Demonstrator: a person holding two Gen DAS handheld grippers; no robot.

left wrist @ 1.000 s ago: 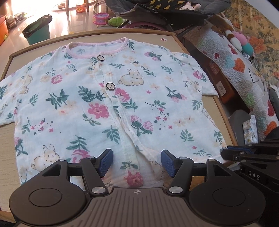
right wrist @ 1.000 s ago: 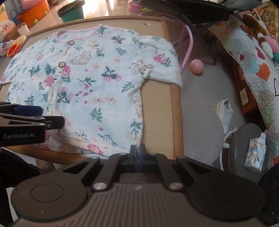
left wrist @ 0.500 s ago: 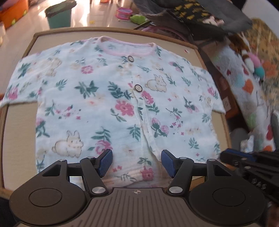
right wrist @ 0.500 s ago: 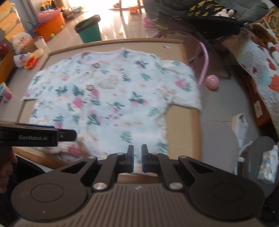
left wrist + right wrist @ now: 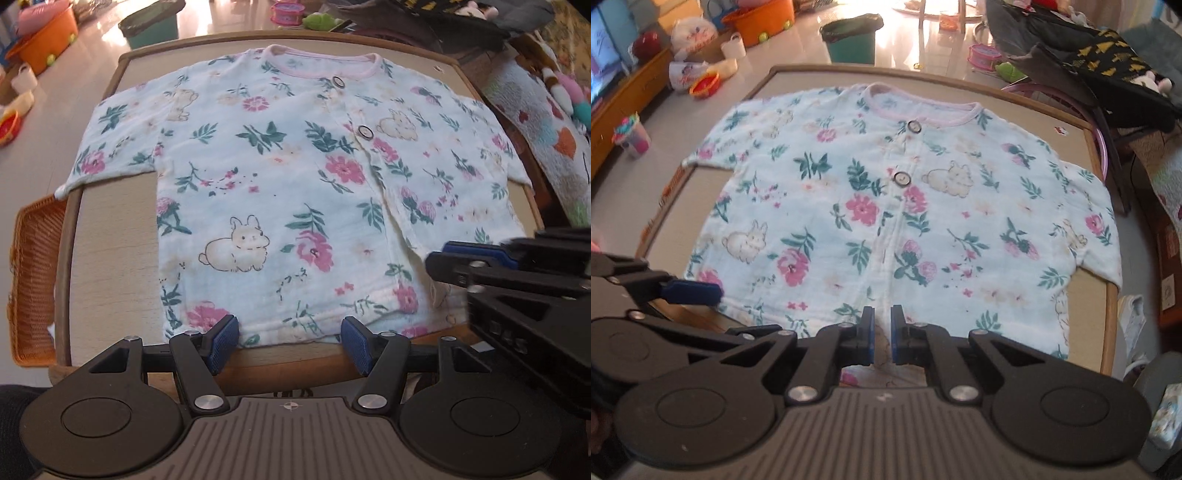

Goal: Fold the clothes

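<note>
Tabletop [image 5: 110,229]: beige top with a raised wooden rim, rounded corners. Sunlit glossy floor [image 5: 905,37] beyond it.

Room: green bin [image 5: 851,37] past the far edge; orange tub [image 5: 761,18] far left; orange wicker basket [image 5: 33,280] just beside the tabletop's left edge; patchwork quilt [image 5: 554,122] to the right; pink hoop [image 5: 1102,147] just off the far right corner. Small red-and-white sticker [image 5: 1061,130] on the tabletop near that corner, its print too small to read. No other legible writing.

Shirt [image 5: 295,184]: small, short-sleeved, pale blue-white, printed with pink flowers, green leaves and rabbits. Pink neckband away from the cameras. Two dark-rimmed buttons on the front placket, which gapes apart toward the hem. It lies flat, front up, sleeves spread, filling most of the tabletop; hem along the near edge.

Left tongs [image 5: 290,341]: jaws roughly half open, blue pads above the hem left of the placket, one on either side of a stretch of it. Nothing gripped.

Right tongs [image 5: 882,334]: jaws nearly closed, a thin slit left between the pads, over the hem at the placket. Fabric shows through the slit, but no pinch is visible.
</note>
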